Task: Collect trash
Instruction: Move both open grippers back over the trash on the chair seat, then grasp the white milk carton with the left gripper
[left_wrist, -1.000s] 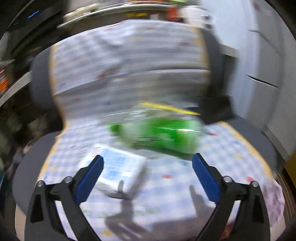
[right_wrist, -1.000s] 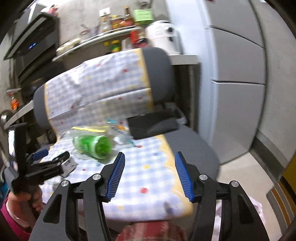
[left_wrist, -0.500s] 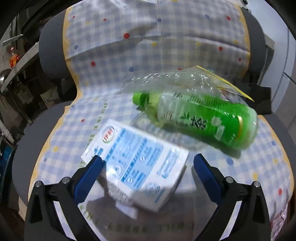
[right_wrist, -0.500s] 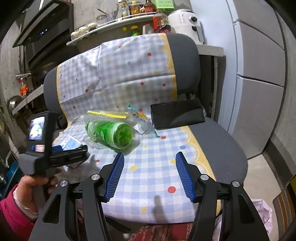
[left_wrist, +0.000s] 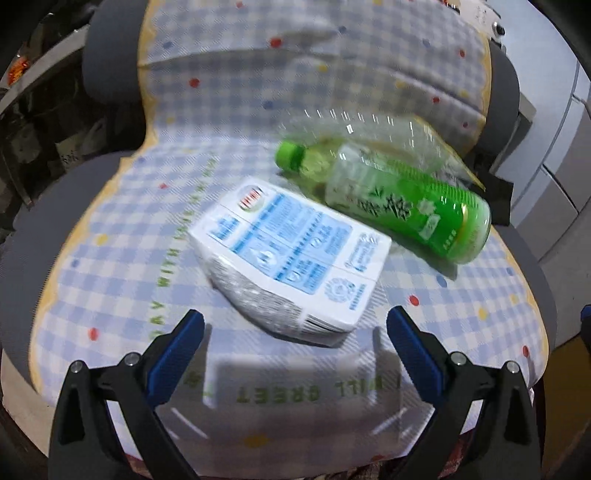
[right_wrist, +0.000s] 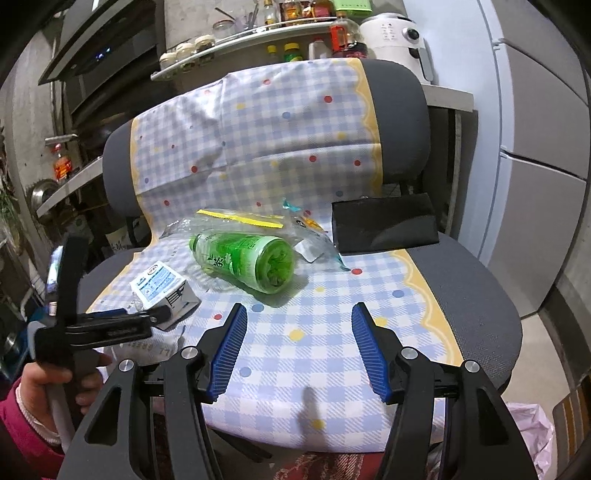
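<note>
I had the left gripper (left_wrist: 295, 332) spread wide and empty, hovering just short of the near end of the milk carton (left_wrist: 291, 258). The carton lay flat on the checked cloth covering the chair seat (right_wrist: 480, 295), turned at an angle to my fingers. Just beyond it, close enough that I could not tell whether they touched, the green tea bottle (left_wrist: 391, 199) lay on its side, cap pointing away to the left, with clear plastic wrappers (right_wrist: 236, 221) bunched behind it.

The right gripper (right_wrist: 299, 350) was also open and held nothing, low over the front of the seat and well apart from the trash.

I judged the carton to be light and probably empty, with stiff edges but flat faces that would buckle under a hard squeeze. The best hold looked to be across its narrow sides near the closest end, after turning the wrist to square up. The bottle seemed light too, round and smooth, likely to roll or slip, so I would take it around the middle of the label. The wrappers looked limp and slippery, needing a pinch on a bunched fold.
</note>
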